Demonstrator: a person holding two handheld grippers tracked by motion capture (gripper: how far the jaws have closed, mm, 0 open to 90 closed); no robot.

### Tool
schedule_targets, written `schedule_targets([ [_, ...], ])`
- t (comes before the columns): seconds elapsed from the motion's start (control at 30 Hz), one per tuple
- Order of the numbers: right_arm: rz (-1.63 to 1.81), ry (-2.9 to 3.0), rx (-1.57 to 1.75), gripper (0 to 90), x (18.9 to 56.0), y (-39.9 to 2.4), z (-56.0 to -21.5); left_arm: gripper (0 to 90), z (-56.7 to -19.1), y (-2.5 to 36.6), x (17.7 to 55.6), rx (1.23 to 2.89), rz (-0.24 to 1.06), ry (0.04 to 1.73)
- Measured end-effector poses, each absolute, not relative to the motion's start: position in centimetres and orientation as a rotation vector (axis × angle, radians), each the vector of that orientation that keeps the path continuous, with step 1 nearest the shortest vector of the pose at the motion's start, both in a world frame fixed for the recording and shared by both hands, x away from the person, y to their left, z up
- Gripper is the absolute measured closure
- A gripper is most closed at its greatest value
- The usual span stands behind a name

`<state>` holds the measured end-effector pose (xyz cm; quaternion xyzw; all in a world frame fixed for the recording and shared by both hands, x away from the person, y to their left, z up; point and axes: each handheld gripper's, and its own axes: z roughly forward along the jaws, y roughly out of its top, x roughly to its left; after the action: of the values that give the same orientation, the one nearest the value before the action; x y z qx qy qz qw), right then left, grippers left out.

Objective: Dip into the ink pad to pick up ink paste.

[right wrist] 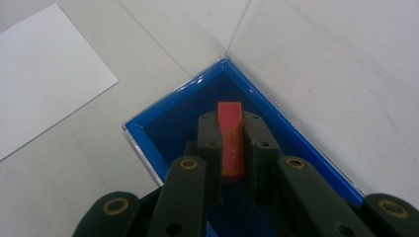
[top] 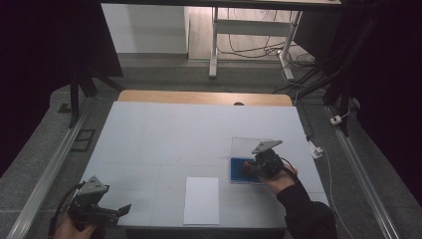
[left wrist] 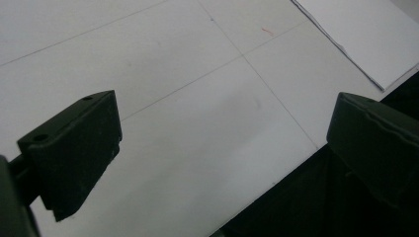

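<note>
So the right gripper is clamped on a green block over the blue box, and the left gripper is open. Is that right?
Not quite: the block is orange-red, not green, as the right gripper view shows. The right gripper is clamped on it over the blue box, and the left gripper is open.

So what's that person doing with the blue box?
A person holds tongs in each hand at a white table. The right tongs are shut on a small red block, holding it inside the open blue box, whose clear lid lies flipped back on the table. The left tongs are open with nothing between them, near the table's front edge. A white sheet of paper lies on the table between the two hands.
</note>
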<state>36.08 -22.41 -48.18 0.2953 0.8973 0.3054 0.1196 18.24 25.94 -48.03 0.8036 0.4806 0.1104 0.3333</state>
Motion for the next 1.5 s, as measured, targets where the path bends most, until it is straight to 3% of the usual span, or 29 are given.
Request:
schedule_targets([
  [0.3,0.804,2.603,0.775,80.8,35.3,-21.3,-48.2,1.0,-48.0,25.9,18.3,2.104,0.287,1.255],
  [0.5,0.95,2.613,0.929,81.0,36.3,-22.8,-48.5,1.1,-48.1,25.9,18.3,2.105,0.286,1.255],
  [1.5,0.982,2.566,0.923,80.1,35.9,-22.6,-47.7,1.2,-48.0,26.0,18.2,2.099,0.288,1.256],
])
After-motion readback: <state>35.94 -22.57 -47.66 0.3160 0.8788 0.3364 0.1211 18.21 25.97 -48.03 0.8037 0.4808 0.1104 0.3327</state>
